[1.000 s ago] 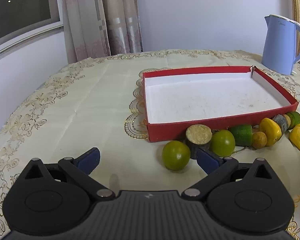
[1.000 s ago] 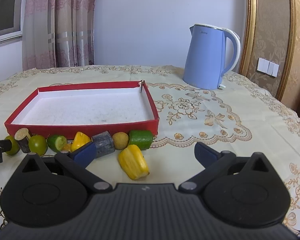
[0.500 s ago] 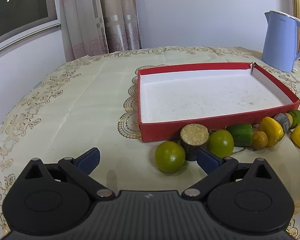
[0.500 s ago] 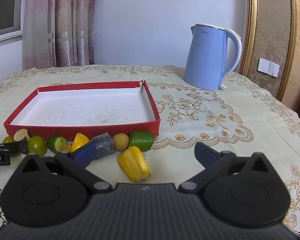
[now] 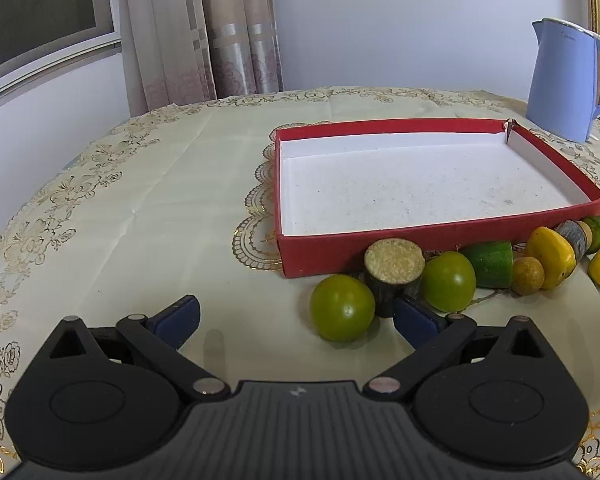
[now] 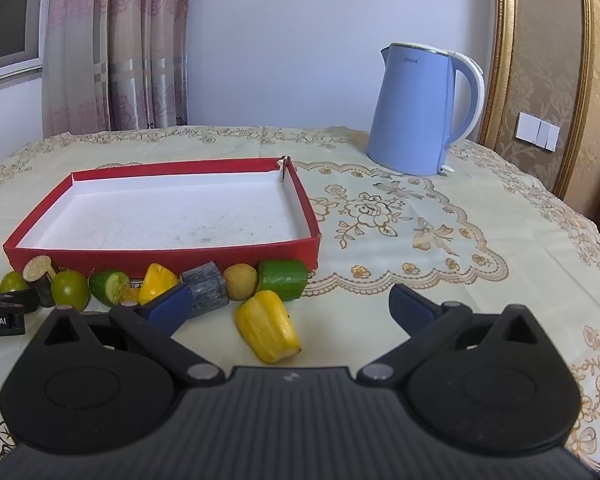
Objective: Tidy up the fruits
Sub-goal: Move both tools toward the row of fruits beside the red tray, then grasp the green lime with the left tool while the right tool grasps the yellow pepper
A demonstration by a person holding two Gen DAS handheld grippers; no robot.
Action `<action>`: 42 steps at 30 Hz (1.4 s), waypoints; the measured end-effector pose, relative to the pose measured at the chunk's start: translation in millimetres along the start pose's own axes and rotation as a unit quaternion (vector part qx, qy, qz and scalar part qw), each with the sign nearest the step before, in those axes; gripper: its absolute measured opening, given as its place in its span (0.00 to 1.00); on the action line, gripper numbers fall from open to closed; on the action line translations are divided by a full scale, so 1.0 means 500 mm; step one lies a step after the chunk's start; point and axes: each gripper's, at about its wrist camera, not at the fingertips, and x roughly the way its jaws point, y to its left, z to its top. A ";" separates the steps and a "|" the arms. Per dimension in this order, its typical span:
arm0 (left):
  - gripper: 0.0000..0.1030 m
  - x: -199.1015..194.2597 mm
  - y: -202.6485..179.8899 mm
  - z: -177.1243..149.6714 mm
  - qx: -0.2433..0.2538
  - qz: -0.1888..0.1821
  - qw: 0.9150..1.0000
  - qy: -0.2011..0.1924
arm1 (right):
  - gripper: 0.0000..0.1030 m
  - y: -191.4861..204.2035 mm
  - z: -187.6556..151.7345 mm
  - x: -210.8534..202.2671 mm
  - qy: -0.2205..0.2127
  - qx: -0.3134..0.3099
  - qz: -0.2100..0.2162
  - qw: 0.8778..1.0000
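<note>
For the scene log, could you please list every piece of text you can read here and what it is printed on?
"obot.AI", cut off at the picture's edge: white letters on the left gripper, seen in the right wrist view.
Small pale brand mark near the top of the blue kettle: too faint to read.
Nothing else carries text.

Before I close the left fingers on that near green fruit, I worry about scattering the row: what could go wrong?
1. The green fruit sits close against the brown cut log piece; the left gripper's right finger may nudge the log instead.
2. The fruit is round and could roll off across the tablecloth.
3. The red tray has a raised front wall; a low carry might clip it.
</note>
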 end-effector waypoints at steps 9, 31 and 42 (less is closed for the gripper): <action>1.00 0.005 -0.001 0.001 -0.001 0.003 1.000 0.005 | 1.00 0.003 -0.001 0.013 0.002 -0.001 -0.004 1.000; 0.60 0.003 0.009 -0.018 0.005 -0.038 0.999 -0.008 | 1.00 0.000 -0.005 0.018 0.000 0.003 -0.008 1.000; 0.32 -0.001 -0.008 -0.019 0.024 -0.046 0.998 -0.018 | 1.00 -0.008 -0.009 0.023 0.003 0.004 -0.008 1.000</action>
